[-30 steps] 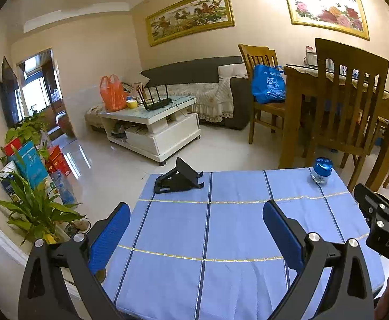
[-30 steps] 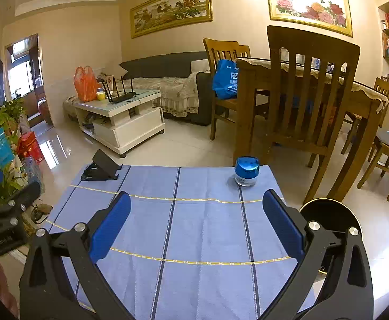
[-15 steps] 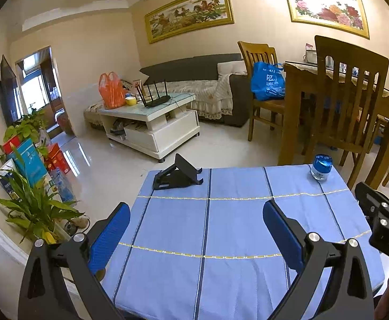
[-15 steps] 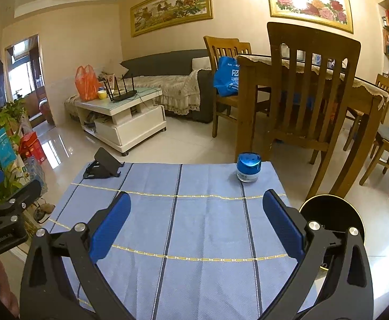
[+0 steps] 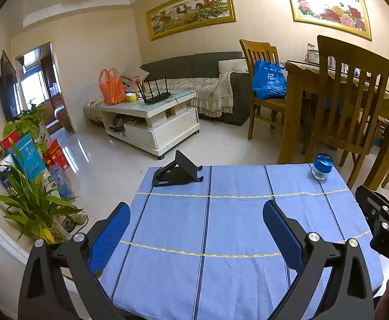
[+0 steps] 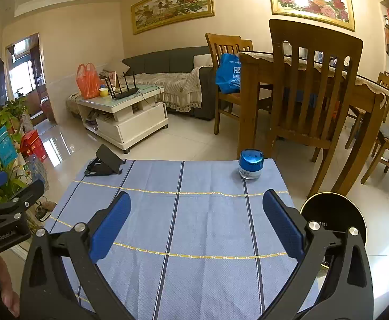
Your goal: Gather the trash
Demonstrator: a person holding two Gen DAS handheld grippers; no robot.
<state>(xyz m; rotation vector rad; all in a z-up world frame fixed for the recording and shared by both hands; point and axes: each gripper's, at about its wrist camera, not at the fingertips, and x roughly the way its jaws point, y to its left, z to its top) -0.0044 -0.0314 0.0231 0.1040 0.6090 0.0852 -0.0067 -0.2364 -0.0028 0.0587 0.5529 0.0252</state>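
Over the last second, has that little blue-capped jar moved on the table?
No. The blue-capped jar sits on the same dark stripe at the far right corner of the blue tablecloth as before.

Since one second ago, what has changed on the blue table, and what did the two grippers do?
Almost nothing. Both cameras crept slightly forward and lower, so the jar and the phone stand sit a little higher in view. Nothing was taken or let go: the left gripper and right gripper stay open and empty over the tablecloth. The jar, the stand and the black bin kept their places.
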